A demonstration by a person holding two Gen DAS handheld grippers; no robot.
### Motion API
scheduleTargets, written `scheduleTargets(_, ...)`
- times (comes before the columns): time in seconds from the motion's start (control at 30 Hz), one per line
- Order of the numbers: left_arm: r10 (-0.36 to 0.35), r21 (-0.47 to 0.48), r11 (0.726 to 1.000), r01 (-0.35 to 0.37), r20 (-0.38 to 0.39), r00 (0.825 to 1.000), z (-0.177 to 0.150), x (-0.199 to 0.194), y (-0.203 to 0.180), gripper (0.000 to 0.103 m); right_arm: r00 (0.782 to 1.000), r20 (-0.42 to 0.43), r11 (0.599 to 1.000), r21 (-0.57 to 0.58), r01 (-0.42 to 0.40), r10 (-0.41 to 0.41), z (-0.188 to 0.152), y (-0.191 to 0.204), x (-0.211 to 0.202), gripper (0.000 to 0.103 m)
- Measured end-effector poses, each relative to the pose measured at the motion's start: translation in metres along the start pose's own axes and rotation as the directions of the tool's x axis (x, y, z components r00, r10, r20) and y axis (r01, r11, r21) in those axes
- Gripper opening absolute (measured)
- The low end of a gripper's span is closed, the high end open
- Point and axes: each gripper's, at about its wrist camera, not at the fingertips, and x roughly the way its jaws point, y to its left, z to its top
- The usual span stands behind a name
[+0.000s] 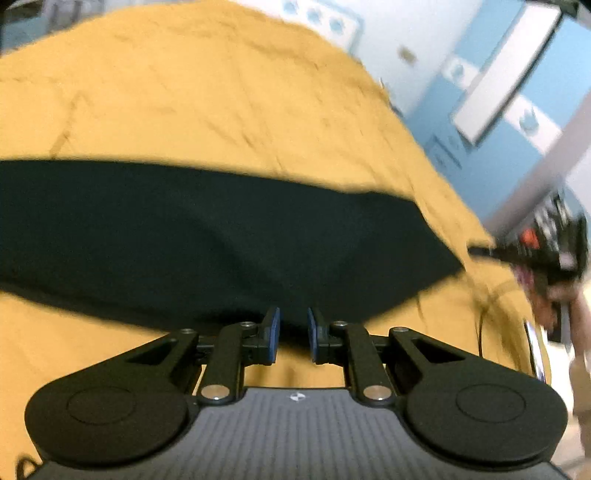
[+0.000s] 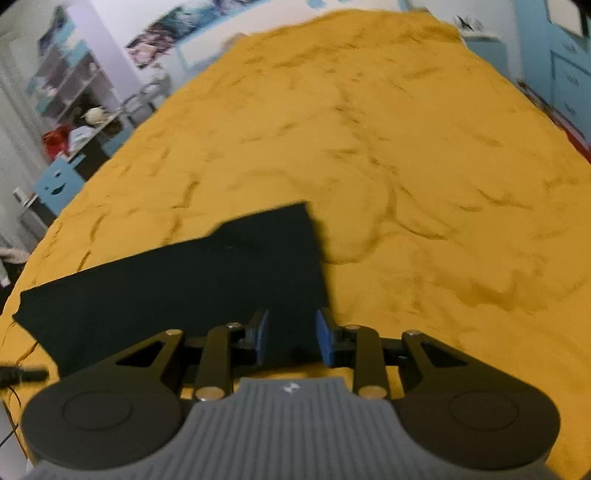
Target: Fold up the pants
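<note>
While both grippers stood open, the pants lay flat on the bed.
The left gripper (image 1: 293, 334) had its jaws apart at the near edge of the pants (image 1: 207, 236), holding nothing; the right gripper (image 2: 291, 338) was spread wider over their corner, and the yellow bed (image 2: 424, 166) lay wrinkled around.

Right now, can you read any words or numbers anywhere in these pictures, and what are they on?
No words or numbers can be read.
Left hand-held gripper: a small white emblem on its grey body, no letters.
Right hand-held gripper: the same kind of emblem, no letters.
Wall posters: too blurred to read.
Black pants and yellow bedspread: no label showing.
</note>
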Motion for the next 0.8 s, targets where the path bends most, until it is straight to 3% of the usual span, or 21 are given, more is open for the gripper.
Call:
scheduleTargets(0.13,0.026,-0.017,1.000,-0.025,0.029,0.999,0.013,0.014,0.005,0.017,0.996,0.009,0.989,-0.114,0.094,-0.094,0.006,0.034,0.021,0.028)
scheduleTargets(0.17,0.027,-0.010,1.000,-0.027,0.029,0.999,0.013,0.019,0.003,0.017,0.996,0.009,0.990,-0.103,0.093,-0.093,0.010,0.032,0.026,0.032)
scheduleTargets(0.4,0.095,-0.015,0.995,-0.095,0.032,0.995,0.027,0.036,0.016,0.017,0.999,0.006,0.998,-0.044,0.052,-0.052,0.039,0.000,0.043,0.032)
scheduleTargets(0.53,0.130,0.010,0.992,-0.129,-0.023,0.991,0.034,0.052,0.029,0.017,1.000,-0.028,0.998,-0.055,0.010,-0.011,0.045,-0.003,0.059,0.028)
scheduleTargets(0.7,0.208,0.127,0.973,-0.193,-0.114,0.972,0.014,0.070,0.029,0.016,0.991,-0.087,0.987,-0.130,0.090,-0.102,0.025,0.001,0.089,0.029)
scheduleTargets(0.8,0.218,0.111,0.973,-0.204,-0.138,0.966,0.007,0.069,0.043,0.011,0.990,-0.085,0.989,-0.107,0.099,-0.108,0.018,-0.007,0.094,0.029)
